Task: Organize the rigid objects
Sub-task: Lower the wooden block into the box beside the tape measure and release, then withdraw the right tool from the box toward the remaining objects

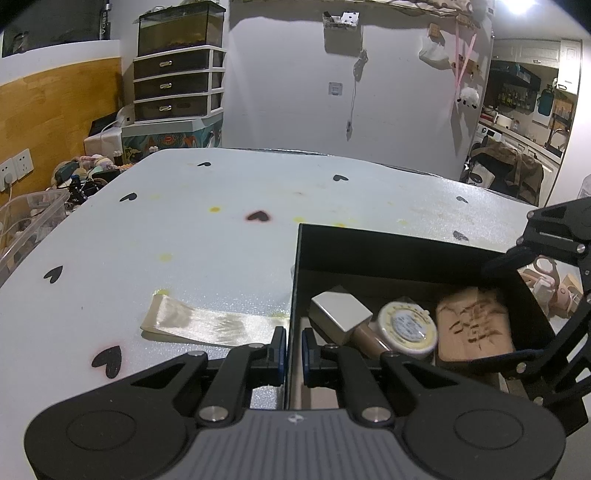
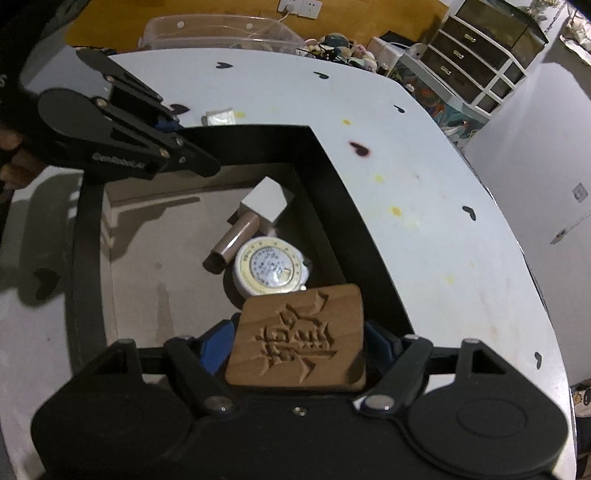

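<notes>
A black open box point(image 1: 369, 247) point(image 2: 325, 166) stands on the white table. Inside lie a grey-capped brown bottle point(image 1: 341, 314) point(image 2: 258, 210) and a round white tin point(image 1: 408, 328) point(image 2: 271, 267). My right gripper point(image 2: 299, 343) is shut on a carved wooden block point(image 2: 301, 339), held over the box; the block also shows in the left wrist view point(image 1: 472, 325). My left gripper point(image 1: 293, 347) is shut on the box's left wall, one finger on each side.
A cream ribbon strip point(image 1: 210, 321) lies on the table left of the box. A clear plastic bin point(image 1: 26, 225) point(image 2: 218, 33) and a drawer unit point(image 1: 177, 81) stand beyond the table's edge. Pink items point(image 1: 550, 284) lie right of the box.
</notes>
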`<move>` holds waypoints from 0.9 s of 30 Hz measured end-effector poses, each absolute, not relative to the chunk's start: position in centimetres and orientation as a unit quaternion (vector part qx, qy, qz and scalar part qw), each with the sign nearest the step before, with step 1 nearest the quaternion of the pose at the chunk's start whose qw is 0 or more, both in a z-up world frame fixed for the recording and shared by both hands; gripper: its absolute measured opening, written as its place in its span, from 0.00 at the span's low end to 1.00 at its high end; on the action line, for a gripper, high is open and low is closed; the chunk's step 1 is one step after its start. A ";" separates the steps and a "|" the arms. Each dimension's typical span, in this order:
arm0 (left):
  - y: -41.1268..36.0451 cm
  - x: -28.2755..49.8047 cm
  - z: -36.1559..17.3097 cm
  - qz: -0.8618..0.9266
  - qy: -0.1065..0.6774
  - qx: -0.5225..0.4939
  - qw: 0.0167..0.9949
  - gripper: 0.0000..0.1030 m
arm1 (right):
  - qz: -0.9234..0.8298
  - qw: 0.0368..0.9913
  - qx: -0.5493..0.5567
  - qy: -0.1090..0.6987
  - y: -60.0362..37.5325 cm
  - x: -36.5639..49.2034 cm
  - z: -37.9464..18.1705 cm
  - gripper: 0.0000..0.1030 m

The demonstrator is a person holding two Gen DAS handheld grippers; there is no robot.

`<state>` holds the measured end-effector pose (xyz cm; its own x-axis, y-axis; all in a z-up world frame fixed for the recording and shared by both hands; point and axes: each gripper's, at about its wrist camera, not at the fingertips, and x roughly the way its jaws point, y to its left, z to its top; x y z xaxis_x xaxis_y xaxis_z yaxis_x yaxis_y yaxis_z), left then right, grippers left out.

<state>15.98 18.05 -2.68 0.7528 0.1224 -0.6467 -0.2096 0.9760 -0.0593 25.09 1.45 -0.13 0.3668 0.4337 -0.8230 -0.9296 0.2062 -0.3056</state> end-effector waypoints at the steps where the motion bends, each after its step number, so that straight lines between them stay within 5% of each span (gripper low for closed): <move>1: 18.0 16.1 -2.7 0.089 0.341 -0.064 0.934 0.08 | 0.473 0.718 -0.414 0.299 1.4 25.1 -0.2 0.81; 16: 18.0 16.1 -2.8 0.090 0.342 -0.063 0.933 0.08 | 0.472 0.737 -0.378 0.301 0.5 25.2 0.7 0.84; 27: 18.0 16.2 -2.7 0.090 0.342 -0.063 0.933 0.08 | 0.422 0.847 -0.201 0.252 -6.1 24.0 5.0 0.88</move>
